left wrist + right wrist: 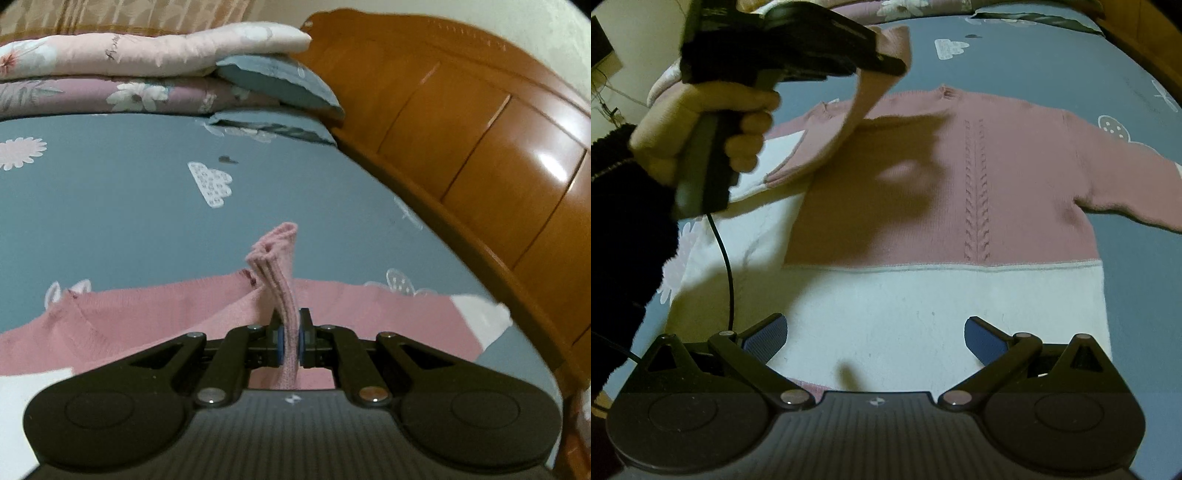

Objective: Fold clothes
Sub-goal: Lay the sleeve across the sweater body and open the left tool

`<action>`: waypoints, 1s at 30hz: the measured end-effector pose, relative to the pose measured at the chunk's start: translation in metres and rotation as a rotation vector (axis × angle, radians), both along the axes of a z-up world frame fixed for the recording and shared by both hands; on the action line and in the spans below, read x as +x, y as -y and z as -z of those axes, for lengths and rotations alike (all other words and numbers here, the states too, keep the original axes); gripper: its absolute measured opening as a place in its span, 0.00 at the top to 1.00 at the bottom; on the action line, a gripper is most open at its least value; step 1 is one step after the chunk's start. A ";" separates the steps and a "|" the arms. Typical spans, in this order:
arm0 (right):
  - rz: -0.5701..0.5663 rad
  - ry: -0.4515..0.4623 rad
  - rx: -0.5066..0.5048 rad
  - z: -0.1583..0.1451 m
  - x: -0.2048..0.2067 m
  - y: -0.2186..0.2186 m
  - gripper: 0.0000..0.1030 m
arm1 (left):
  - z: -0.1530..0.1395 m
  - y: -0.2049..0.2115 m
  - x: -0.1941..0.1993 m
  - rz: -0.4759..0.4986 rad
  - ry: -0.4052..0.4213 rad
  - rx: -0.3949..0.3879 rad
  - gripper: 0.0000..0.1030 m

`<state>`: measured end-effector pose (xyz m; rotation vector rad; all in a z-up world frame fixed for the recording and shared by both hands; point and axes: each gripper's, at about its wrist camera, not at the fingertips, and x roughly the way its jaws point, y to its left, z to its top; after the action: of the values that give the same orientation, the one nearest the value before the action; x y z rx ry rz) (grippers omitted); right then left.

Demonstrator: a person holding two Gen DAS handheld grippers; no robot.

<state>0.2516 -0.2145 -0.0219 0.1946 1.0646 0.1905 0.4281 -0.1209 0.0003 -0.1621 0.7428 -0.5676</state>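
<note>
A pink and white knitted sweater [960, 177] lies flat on the blue bed sheet [1052, 66], pink chest above, white hem below. My left gripper [290, 341] is shut on the pink cuff of the left sleeve [277, 258], which stands up out of the jaws. In the right wrist view the left gripper [890, 68] is held by a hand [701, 122] above the sweater's left shoulder, with the sleeve [849, 122] hanging from it. My right gripper [875, 341] is open above the white hem, its blue pads [982, 341] apart, nothing between them. The other sleeve [1126, 184] lies stretched to the right.
Folded floral quilts [129, 74] and grey pillows [280, 81] are stacked at the head of the bed. A glossy wooden bed board [480, 147] runs along the right side. A black cable [726, 258] hangs from the left gripper. Bare blue sheet [110, 203] lies beyond the sweater.
</note>
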 end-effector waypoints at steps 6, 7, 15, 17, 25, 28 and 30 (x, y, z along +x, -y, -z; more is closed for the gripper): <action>0.010 -0.008 -0.007 -0.003 -0.003 -0.002 0.00 | 0.008 0.022 0.000 0.005 0.025 0.051 0.95; 0.011 -0.009 -0.011 -0.003 -0.004 -0.002 0.00 | 0.009 0.025 0.000 0.007 0.029 0.059 0.95; 0.037 -0.016 -0.022 -0.006 -0.007 0.002 0.00 | 0.027 0.034 0.004 0.030 -0.007 0.093 0.95; 0.042 -0.015 -0.025 -0.007 -0.008 0.003 0.00 | 0.031 0.036 0.004 0.033 -0.011 0.107 0.95; 0.065 -0.027 -0.035 -0.005 -0.009 0.005 0.00 | 0.040 0.045 0.010 0.056 -0.019 0.128 0.94; 0.072 -0.028 -0.037 -0.004 -0.008 0.006 0.00 | 0.042 0.046 0.010 0.066 -0.039 0.123 0.84; 0.078 -0.029 -0.039 -0.004 -0.007 0.006 0.00 | 0.038 0.045 0.009 0.074 -0.038 0.110 0.73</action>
<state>0.2444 -0.2205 -0.0182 0.2034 1.0864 0.0969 0.4366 -0.1656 -0.0374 -0.0441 0.8170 -0.5936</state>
